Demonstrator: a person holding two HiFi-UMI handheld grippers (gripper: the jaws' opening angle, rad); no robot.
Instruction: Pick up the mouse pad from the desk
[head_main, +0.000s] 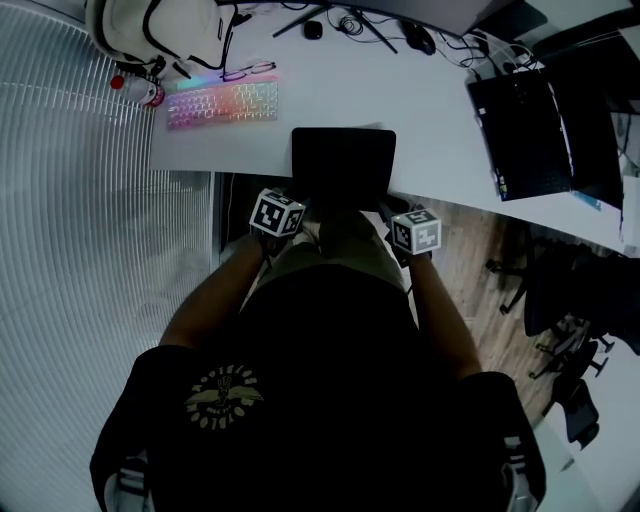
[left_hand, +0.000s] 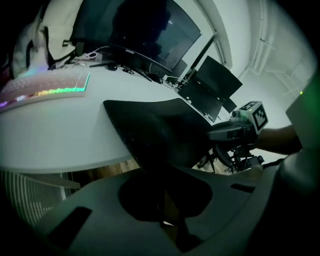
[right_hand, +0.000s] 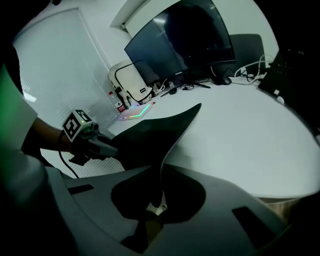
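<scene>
I am looking down from the head camera over a seated person's shoulders at a white desk (head_main: 430, 110). The thin black rectangular mouse pad (head_main: 343, 165) sits at the desk's front edge, directly ahead of the person, with its near side reaching past the edge.

My left gripper (head_main: 297, 203) is at the pad's near left corner and my right gripper (head_main: 392, 210) is at its near right corner. Each carries a cube with square markers.

In the left gripper view, the jaws are clenched on the edge of the mouse pad (left_hand: 160, 135), which rises away from them as a dark, bowed sheet. The right gripper (left_hand: 235, 131) shows at the pad's far side.

In the right gripper view, those jaws are likewise pinched tight on the mouse pad (right_hand: 150, 132), whose thin edge runs straight into the grip. The left gripper (right_hand: 92, 142) shows across the sheet.

The pad's near side is raised off the desk. I cannot tell whether its far edge touches the surface.

Behind the pad to the left lies a keyboard lit in rainbow colours (head_main: 222, 103), with a white bag (head_main: 160, 30) beyond it. An open black laptop (head_main: 530, 135) lies to the right. A large curved dark monitor (right_hand: 185, 45) stands at the back.
</scene>
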